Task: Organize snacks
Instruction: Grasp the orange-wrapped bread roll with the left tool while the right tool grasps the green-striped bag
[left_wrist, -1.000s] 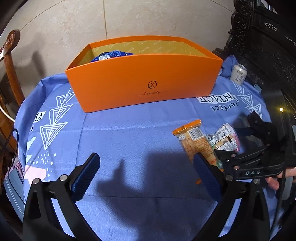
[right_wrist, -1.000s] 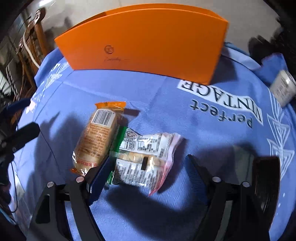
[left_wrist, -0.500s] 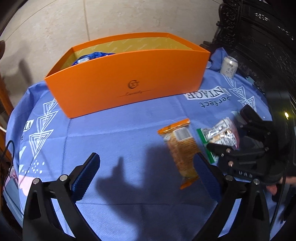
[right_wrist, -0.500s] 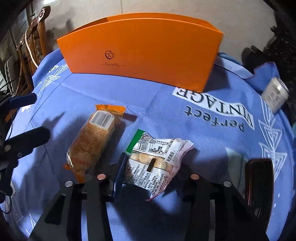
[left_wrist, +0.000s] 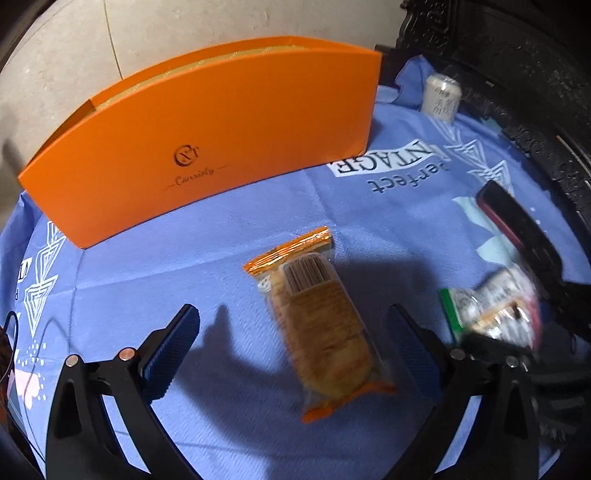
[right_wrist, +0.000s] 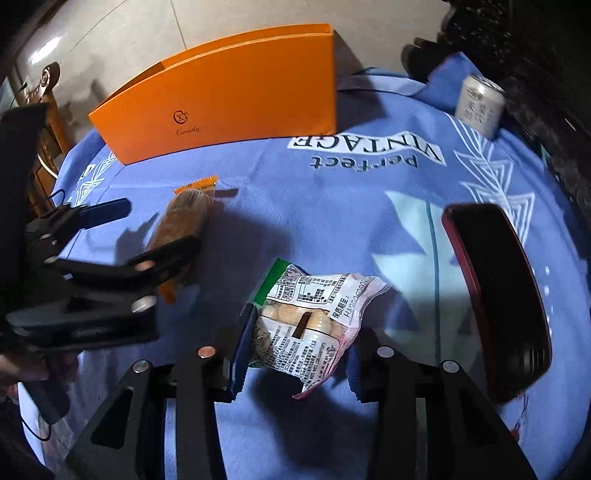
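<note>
An orange-wrapped snack (left_wrist: 319, 314) lies on the blue tablecloth (left_wrist: 221, 258), between the jaws of my open left gripper (left_wrist: 291, 350), which hovers over its near end. It also shows in the right wrist view (right_wrist: 184, 221). My right gripper (right_wrist: 295, 343) is shut on a white and green snack packet (right_wrist: 306, 321) and holds it just above the cloth; the packet shows blurred in the left wrist view (left_wrist: 495, 310). The orange box (left_wrist: 207, 147) stands at the back; its inside is hidden.
A white drink can (left_wrist: 441, 98) stands at the back right. A dark red phone-like object (right_wrist: 495, 295) lies on the cloth to the right. Dark carved furniture (left_wrist: 517, 74) borders the table's right side, and a wooden chair (right_wrist: 44, 110) stands at the left.
My right gripper closed on the white and green packet and lifted it to the right. My left gripper moved forward and right until its jaws straddle the orange snack.
</note>
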